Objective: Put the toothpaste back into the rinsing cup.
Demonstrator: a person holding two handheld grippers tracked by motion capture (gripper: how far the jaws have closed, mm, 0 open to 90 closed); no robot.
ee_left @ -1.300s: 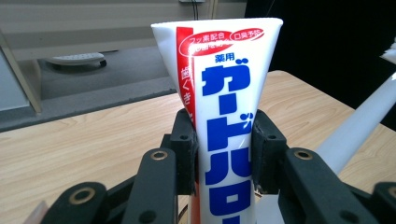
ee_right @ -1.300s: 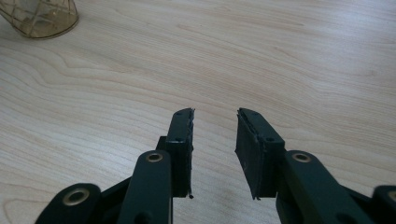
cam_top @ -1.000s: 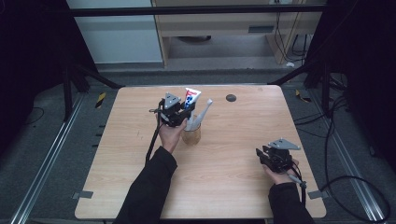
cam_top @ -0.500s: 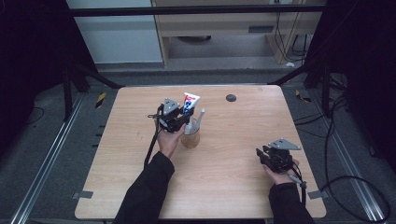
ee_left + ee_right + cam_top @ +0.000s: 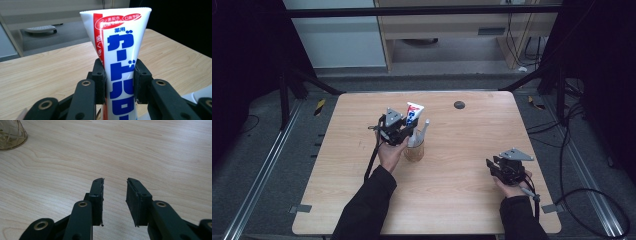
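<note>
1. The left gripper has the tube upright between its pads, both apparently touching it.
2. The tube's lower end stands in the glass, seemingly beside a toothbrush.
3. The right gripper stands parted and empty over the table, well apart from the glass.

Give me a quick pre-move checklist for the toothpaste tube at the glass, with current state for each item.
1. Toothpaste tube between the left gripper pads: ok, the pads sit against both its sides.
2. Tube upright, crimped end up: ok.
3. Tube standing in the glass cup: ok in the high view; whether it rests on the bottom, cannot tell.
4. Toothbrush in the same cup, leaning right: ok, beside the tube.
5. Right gripper clear of the cup: ok, open and holding nothing, over bare table.
6. Cup steadied by anything: not ok, it stands free.
</note>
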